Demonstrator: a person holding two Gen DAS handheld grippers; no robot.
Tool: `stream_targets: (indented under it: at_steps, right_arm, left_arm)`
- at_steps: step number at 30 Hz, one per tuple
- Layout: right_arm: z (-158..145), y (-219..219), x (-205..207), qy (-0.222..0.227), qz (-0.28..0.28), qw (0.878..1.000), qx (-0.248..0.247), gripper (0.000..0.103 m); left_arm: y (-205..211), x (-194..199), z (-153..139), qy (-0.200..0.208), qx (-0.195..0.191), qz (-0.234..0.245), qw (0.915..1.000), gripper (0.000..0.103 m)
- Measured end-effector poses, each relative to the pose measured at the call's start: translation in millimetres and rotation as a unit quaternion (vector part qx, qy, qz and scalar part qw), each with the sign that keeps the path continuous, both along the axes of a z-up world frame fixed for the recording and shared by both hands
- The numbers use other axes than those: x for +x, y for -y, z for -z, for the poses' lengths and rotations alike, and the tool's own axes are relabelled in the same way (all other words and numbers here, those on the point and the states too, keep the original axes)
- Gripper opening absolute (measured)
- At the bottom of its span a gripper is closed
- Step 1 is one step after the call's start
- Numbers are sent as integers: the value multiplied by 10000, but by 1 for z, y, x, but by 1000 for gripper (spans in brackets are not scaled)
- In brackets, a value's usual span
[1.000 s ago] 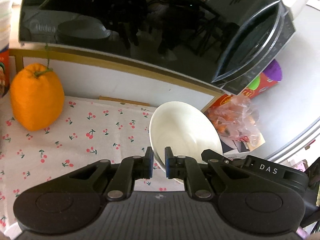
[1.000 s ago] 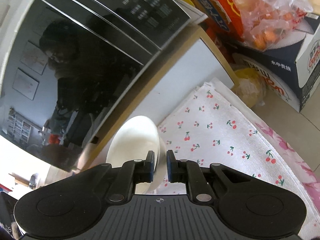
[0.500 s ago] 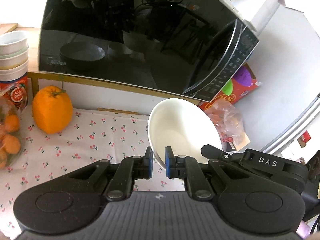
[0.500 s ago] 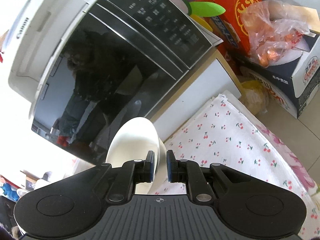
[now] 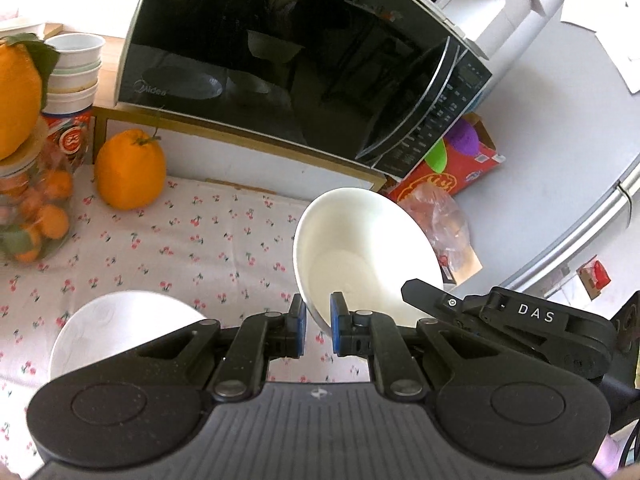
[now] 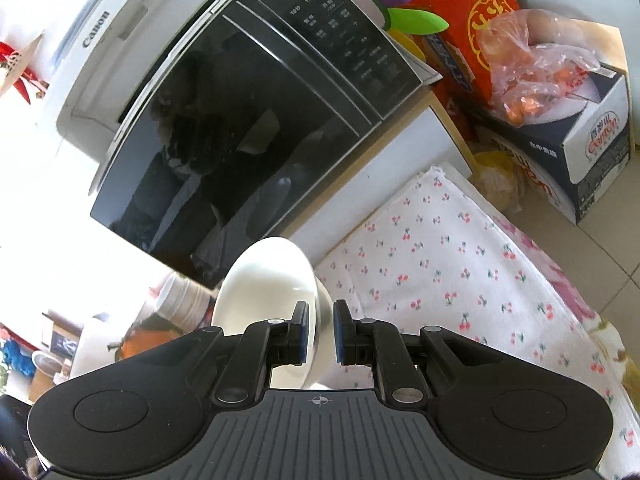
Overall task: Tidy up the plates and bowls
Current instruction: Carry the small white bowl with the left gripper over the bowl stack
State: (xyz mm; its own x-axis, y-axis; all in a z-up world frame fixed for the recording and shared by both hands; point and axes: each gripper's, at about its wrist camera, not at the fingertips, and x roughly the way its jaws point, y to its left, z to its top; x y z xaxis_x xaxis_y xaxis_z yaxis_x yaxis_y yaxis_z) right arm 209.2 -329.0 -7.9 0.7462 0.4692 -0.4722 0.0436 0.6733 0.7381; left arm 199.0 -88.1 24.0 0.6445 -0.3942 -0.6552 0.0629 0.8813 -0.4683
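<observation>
A white bowl (image 5: 360, 248) hangs tilted above the cherry-print cloth (image 5: 180, 240), held from two sides. My left gripper (image 5: 318, 322) is shut on its near rim. My right gripper (image 6: 320, 332) is shut on the opposite rim of the same bowl (image 6: 272, 280); its black body (image 5: 520, 320) shows at the right of the left wrist view. A second white bowl (image 5: 116, 328) rests on the cloth at the lower left, partly hidden by the left gripper. Several small bowls (image 5: 74, 72) are stacked at the upper left.
A black microwave (image 5: 280, 72) on a wooden shelf fills the back, with a white printer (image 6: 120, 52) on top. An orange (image 5: 130, 176) and a jar of small oranges (image 5: 32, 216) stand at the left. A red box (image 5: 452, 176), a plastic bag (image 6: 536, 76) and a carton (image 6: 592, 148) crowd the right.
Both grippers have risen and drawn back from the microwave, carrying the bowl between them. The second bowl, the jar and the stacked bowls have come into view.
</observation>
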Motion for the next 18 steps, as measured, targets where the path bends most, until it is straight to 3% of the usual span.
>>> stream_targets:
  at_steps: [18]
  right_arm:
    - [6,-11,-68,-323,-204,9984,-427,13]
  left_arm:
    - [-8,-66,18,-296,-303,16,9991,12]
